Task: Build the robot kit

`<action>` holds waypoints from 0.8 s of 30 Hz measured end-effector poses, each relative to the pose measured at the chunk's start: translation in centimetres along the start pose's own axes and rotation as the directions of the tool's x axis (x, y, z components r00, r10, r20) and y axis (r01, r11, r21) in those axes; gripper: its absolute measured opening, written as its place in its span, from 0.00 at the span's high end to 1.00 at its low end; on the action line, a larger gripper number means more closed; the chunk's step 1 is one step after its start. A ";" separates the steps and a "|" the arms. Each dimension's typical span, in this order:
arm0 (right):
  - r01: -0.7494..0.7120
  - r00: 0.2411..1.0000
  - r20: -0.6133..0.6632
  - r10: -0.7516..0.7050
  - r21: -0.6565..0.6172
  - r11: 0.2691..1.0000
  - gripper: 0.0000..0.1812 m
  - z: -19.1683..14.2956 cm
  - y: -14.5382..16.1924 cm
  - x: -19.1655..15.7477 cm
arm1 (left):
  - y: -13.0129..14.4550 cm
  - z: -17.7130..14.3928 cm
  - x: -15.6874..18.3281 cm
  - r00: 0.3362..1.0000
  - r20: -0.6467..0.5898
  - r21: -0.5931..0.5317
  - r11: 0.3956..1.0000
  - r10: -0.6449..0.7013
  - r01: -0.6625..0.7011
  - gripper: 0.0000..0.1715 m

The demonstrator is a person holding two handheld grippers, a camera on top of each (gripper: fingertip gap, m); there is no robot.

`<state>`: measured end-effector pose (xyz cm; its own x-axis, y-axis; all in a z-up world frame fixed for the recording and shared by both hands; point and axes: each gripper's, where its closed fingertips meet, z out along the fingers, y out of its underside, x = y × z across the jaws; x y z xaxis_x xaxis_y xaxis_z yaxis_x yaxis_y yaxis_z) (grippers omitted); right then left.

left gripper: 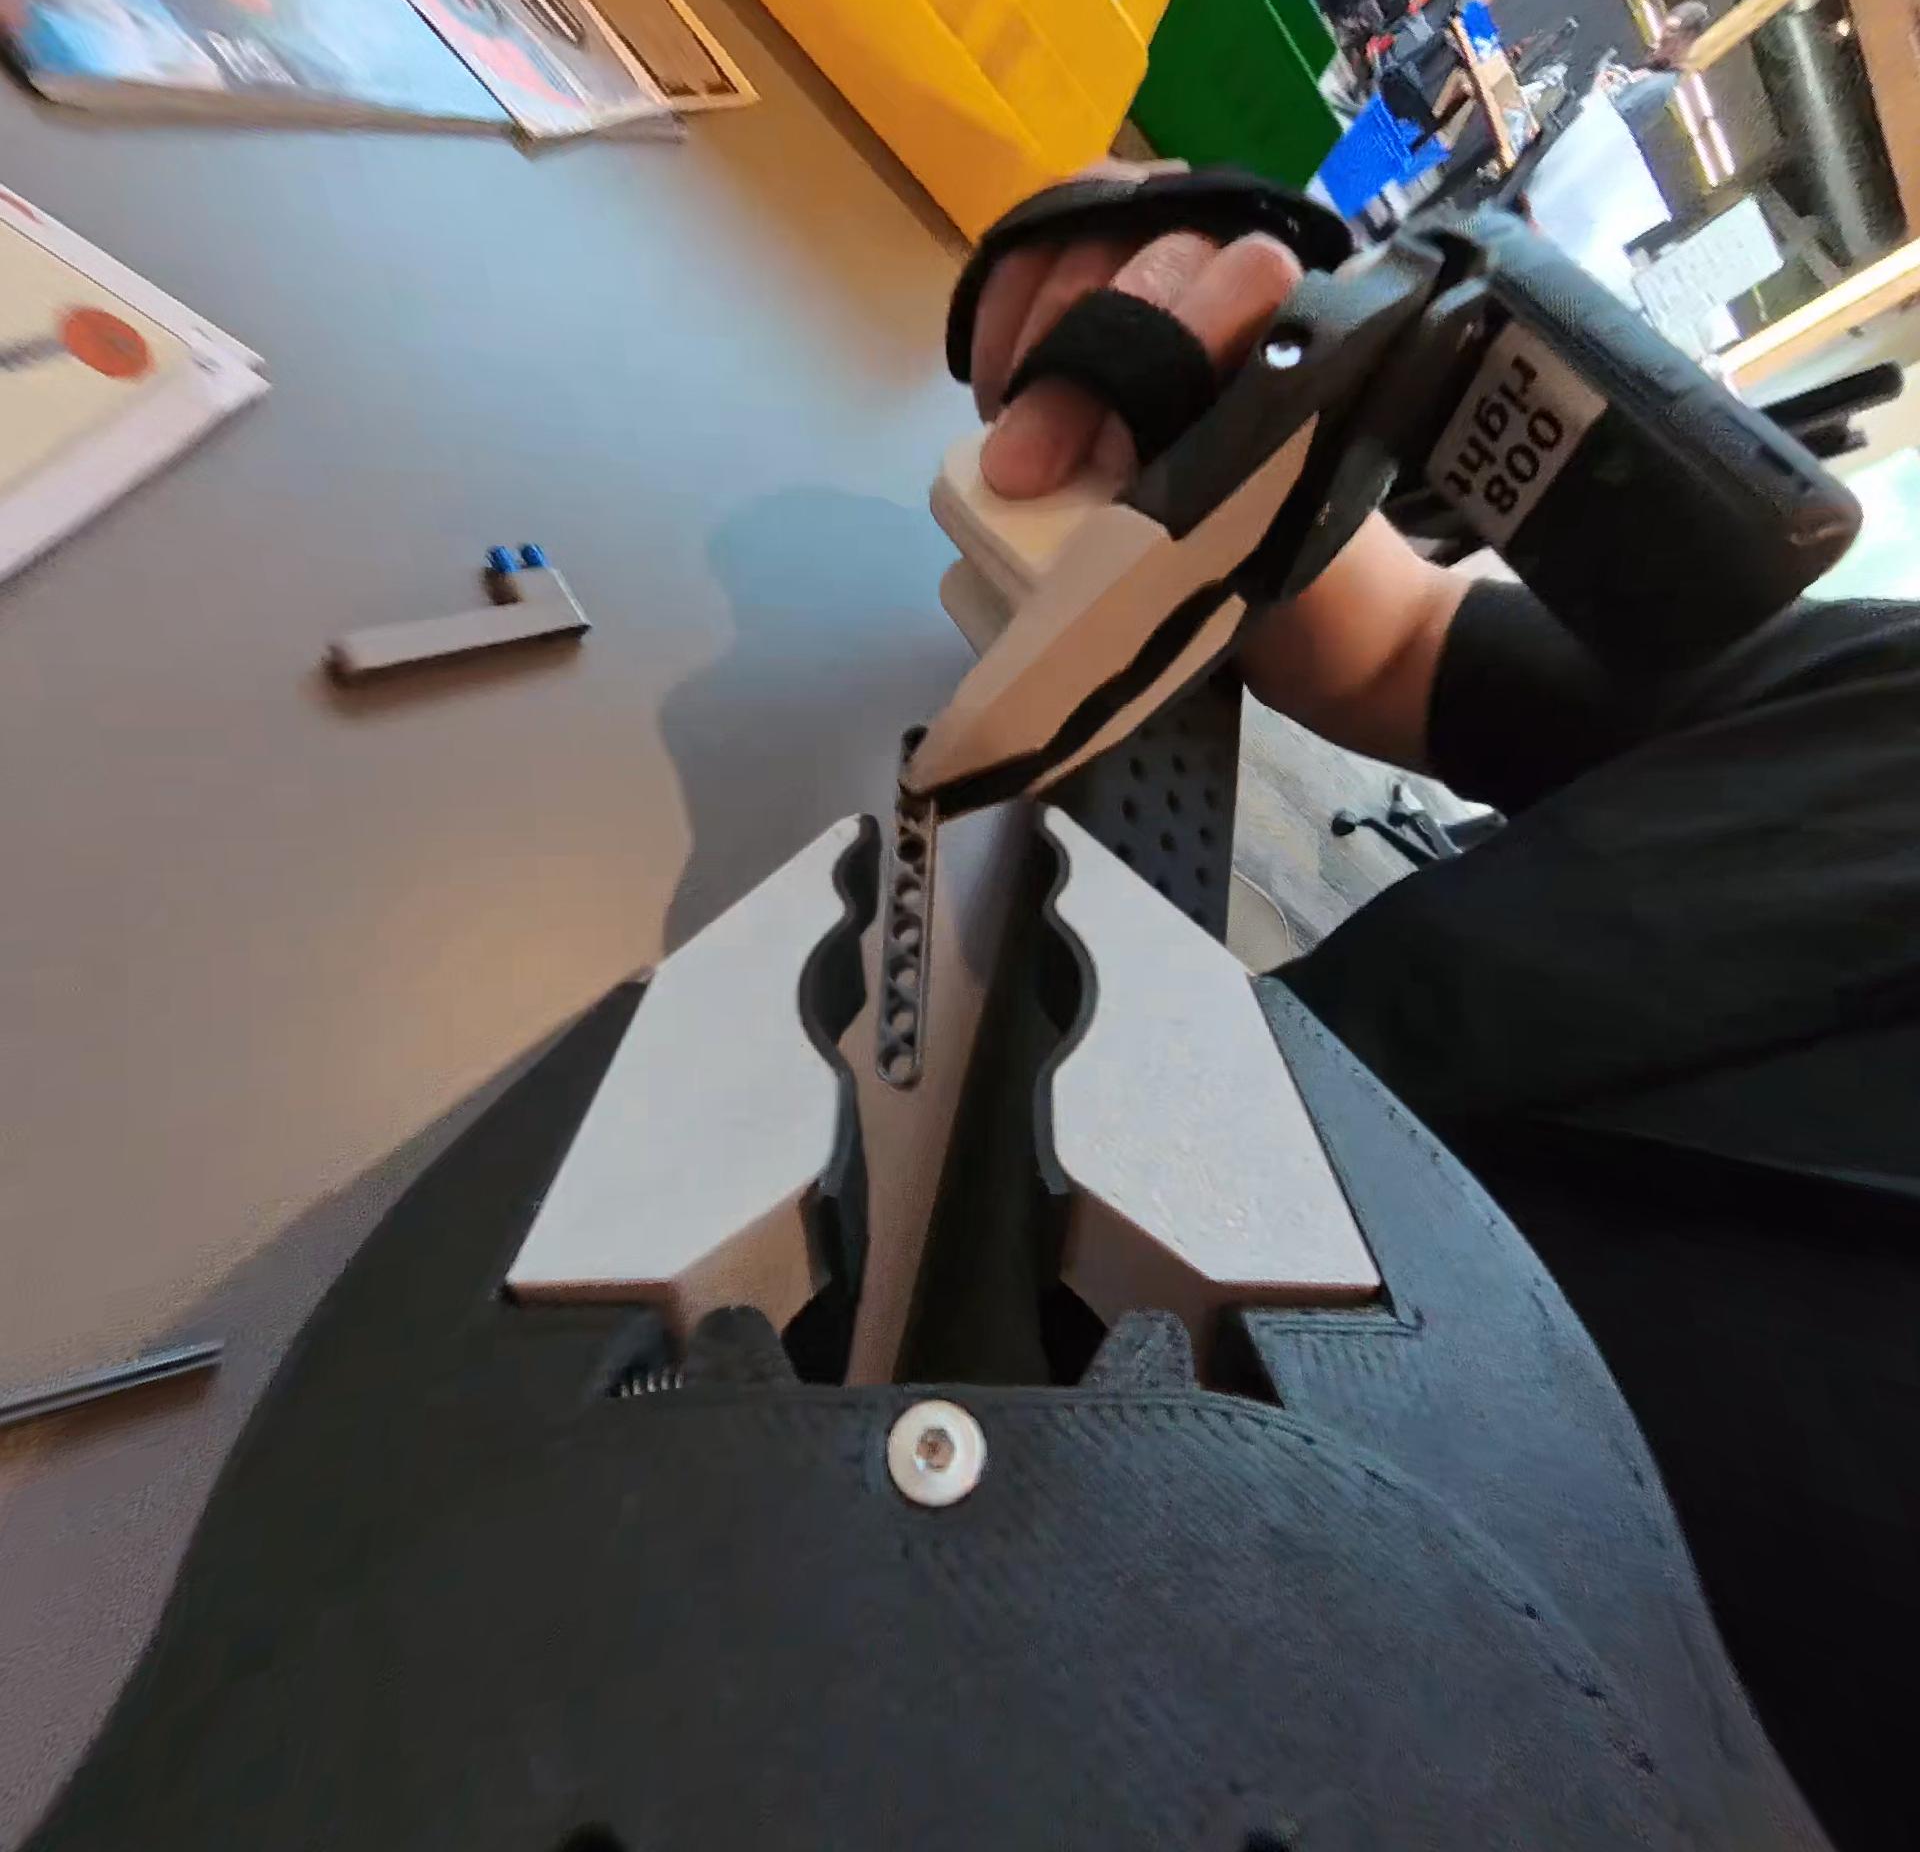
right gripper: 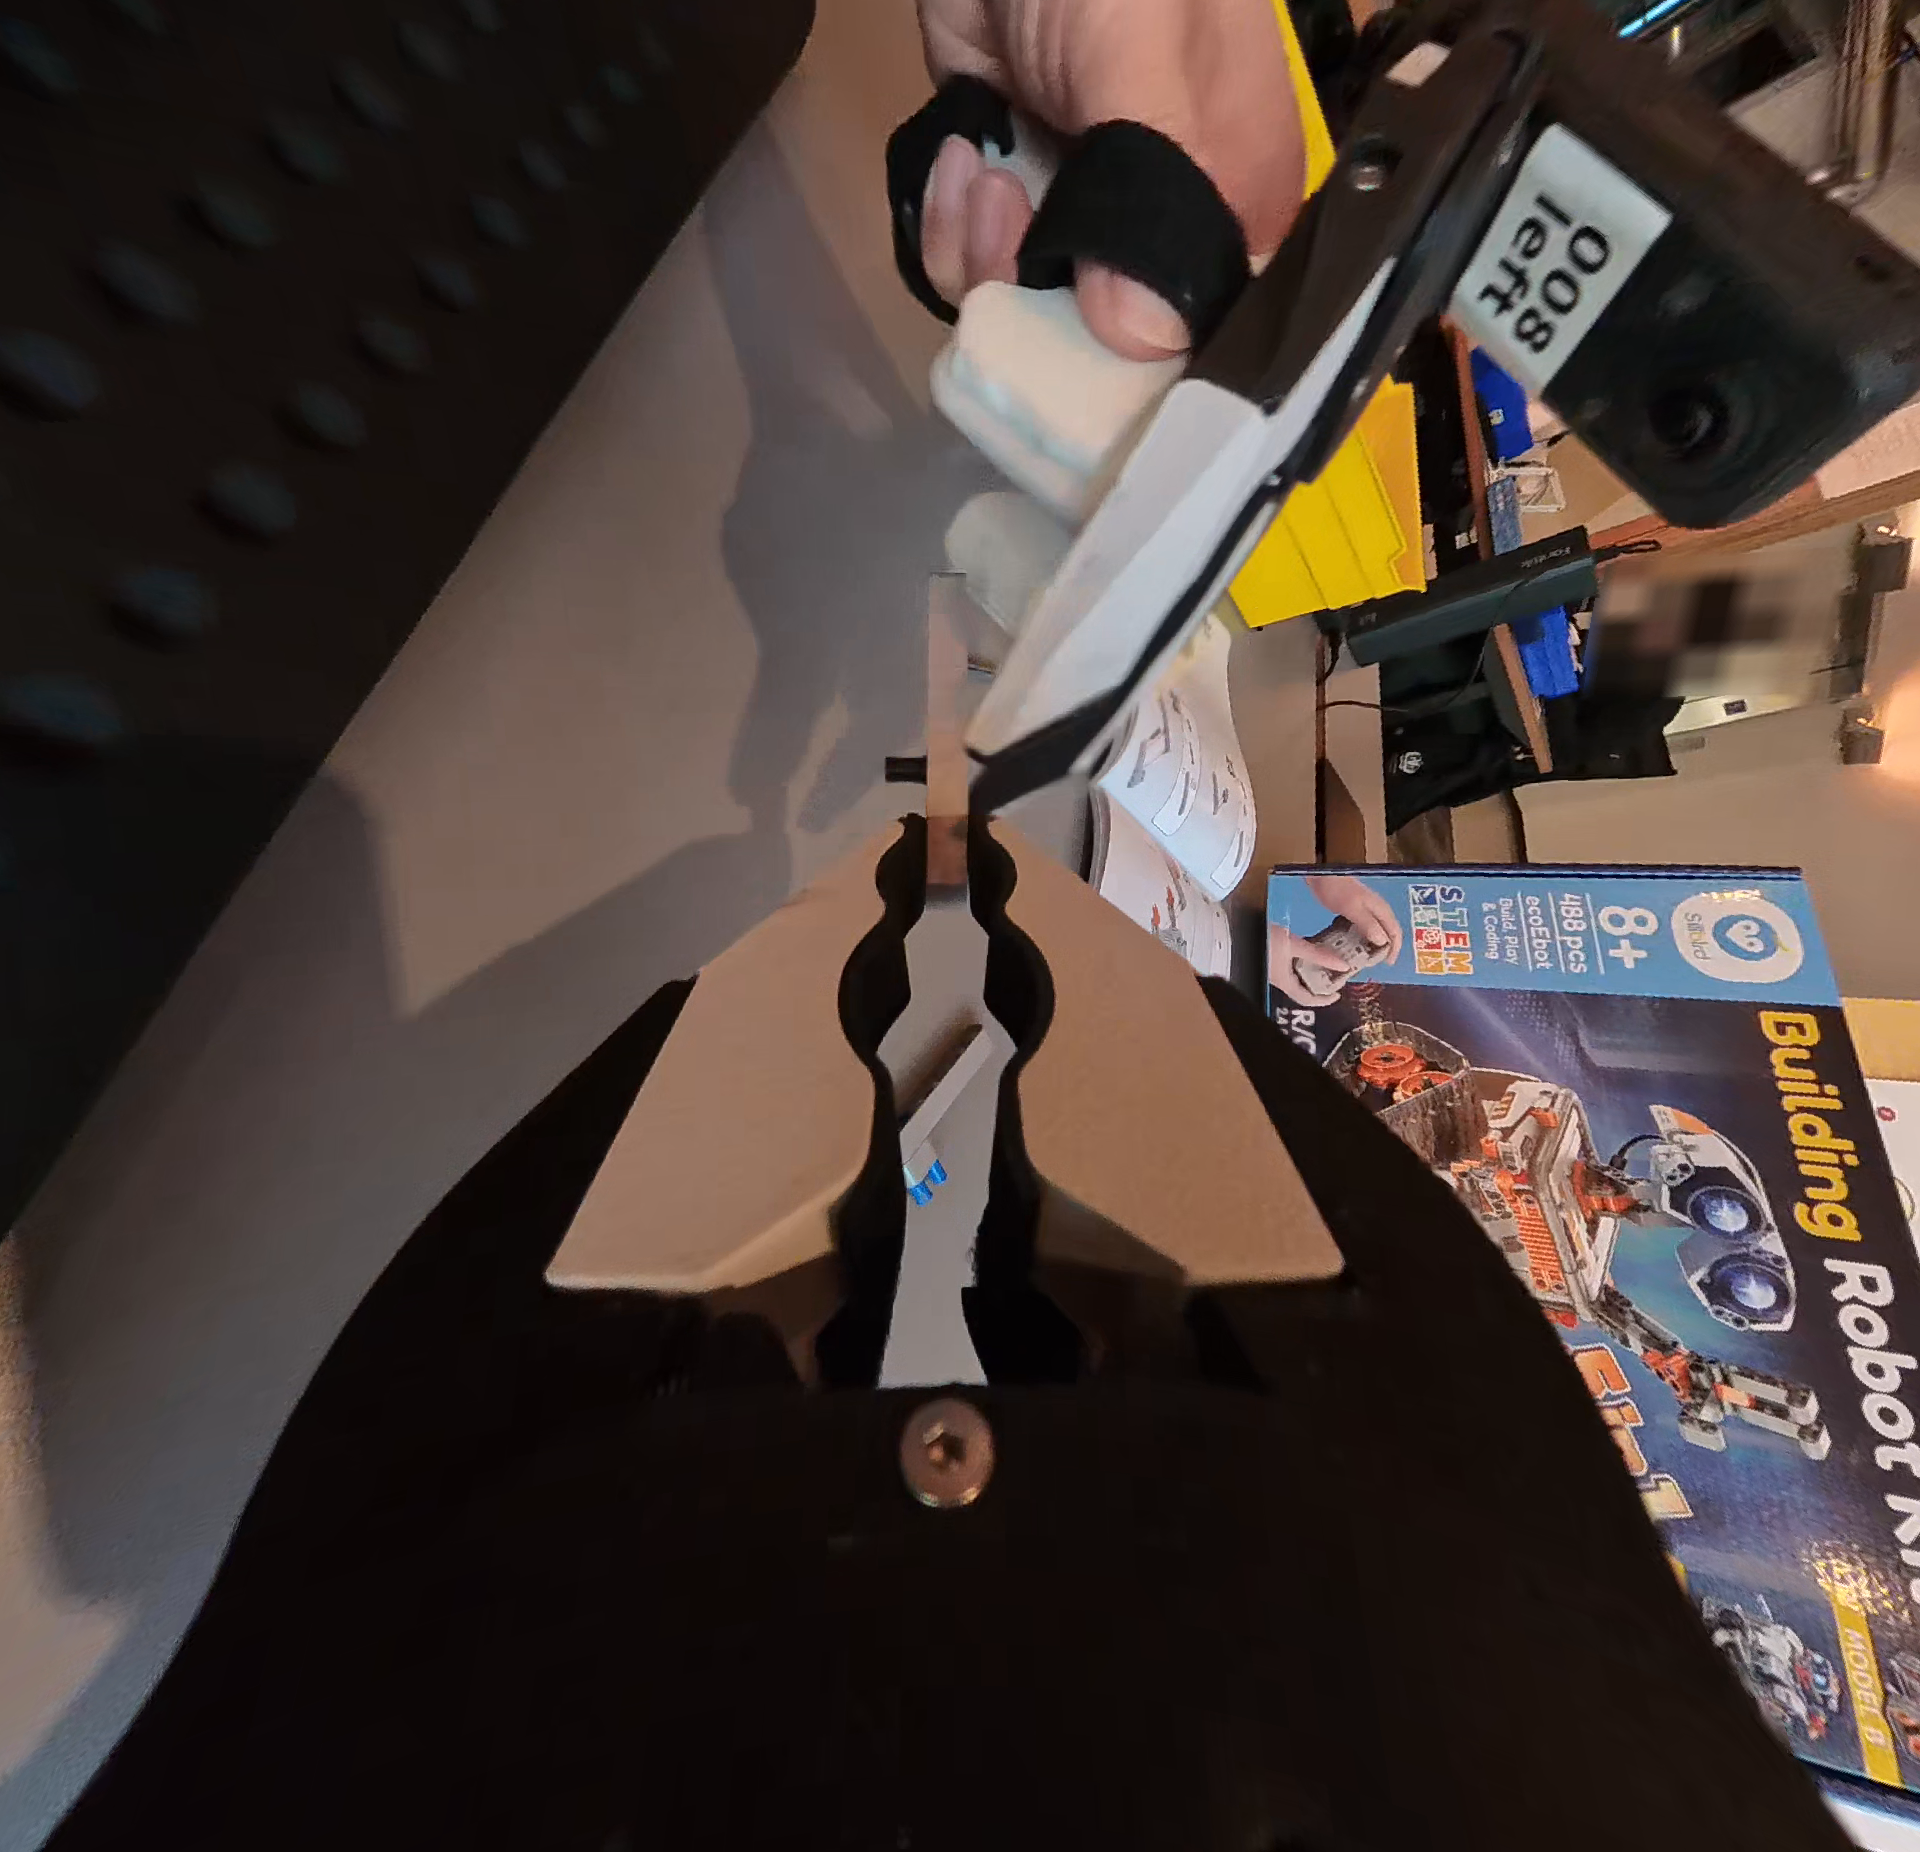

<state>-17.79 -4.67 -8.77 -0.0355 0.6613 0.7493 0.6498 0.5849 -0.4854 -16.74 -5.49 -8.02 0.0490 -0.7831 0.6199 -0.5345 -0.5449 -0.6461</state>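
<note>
A dark grey beam with a row of holes (left gripper: 902,971) is held in the air above a grey table (left gripper: 468,368). My right gripper (right gripper: 945,836) is shut on one end of the beam (right gripper: 948,701); it also shows in the left wrist view (left gripper: 920,779), gripped by a hand. My left gripper (left gripper: 951,826) is open, its fingers on either side of the beam and not clamped on it. In the right wrist view its tips (right gripper: 977,758) sit right beside the beam. A small black pin (right gripper: 902,766) sticks out of the beam's side.
An L-shaped grey piece with blue pins (left gripper: 457,628) lies on the table. A toy kit box (right gripper: 1558,1179) and an open booklet (right gripper: 1174,805) lie at the right. Yellow (left gripper: 987,57) and green (left gripper: 1236,67) bins stand at the back. A black perforated panel (right gripper: 312,296) is near. Less than 4 cm separates the two grippers' tips.
</note>
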 end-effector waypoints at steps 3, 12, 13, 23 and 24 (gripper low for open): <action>-0.017 1.000 -0.010 0.017 0.022 1.000 0.97 0.0 0.1 0.1 | 0.7 0.2 -0.7 0.999 0.038 0.010 1.000 0.015 -0.015 0.97; -0.855 0.415 0.316 0.853 0.456 0.247 0.85 -1.9 -3.6 8.2 | -2.8 -7.1 1.9 0.998 0.067 0.643 0.765 -0.014 -0.033 0.97; -0.891 0.303 0.390 0.870 0.440 0.113 0.85 -1.3 -3.9 8.7 | -2.6 -8.0 2.2 0.997 0.079 0.677 0.734 -0.008 -0.048 0.97; -0.939 0.216 0.601 0.769 0.343 -0.005 0.96 3.1 -10.4 9.7 | -1.6 -12.7 4.1 0.978 0.208 0.709 0.685 0.027 -0.170 0.97; -0.942 0.208 0.604 0.769 0.335 -0.007 0.96 3.1 -10.3 9.5 | -1.4 -12.5 4.1 0.979 0.202 0.706 0.689 0.027 -0.165 0.97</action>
<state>-27.16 -2.95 1.94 0.0336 0.8714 -0.4894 -0.2253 -0.4704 -0.8532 -26.30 -4.19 1.01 0.2045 -0.8419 0.4995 0.2194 -0.4578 -0.8615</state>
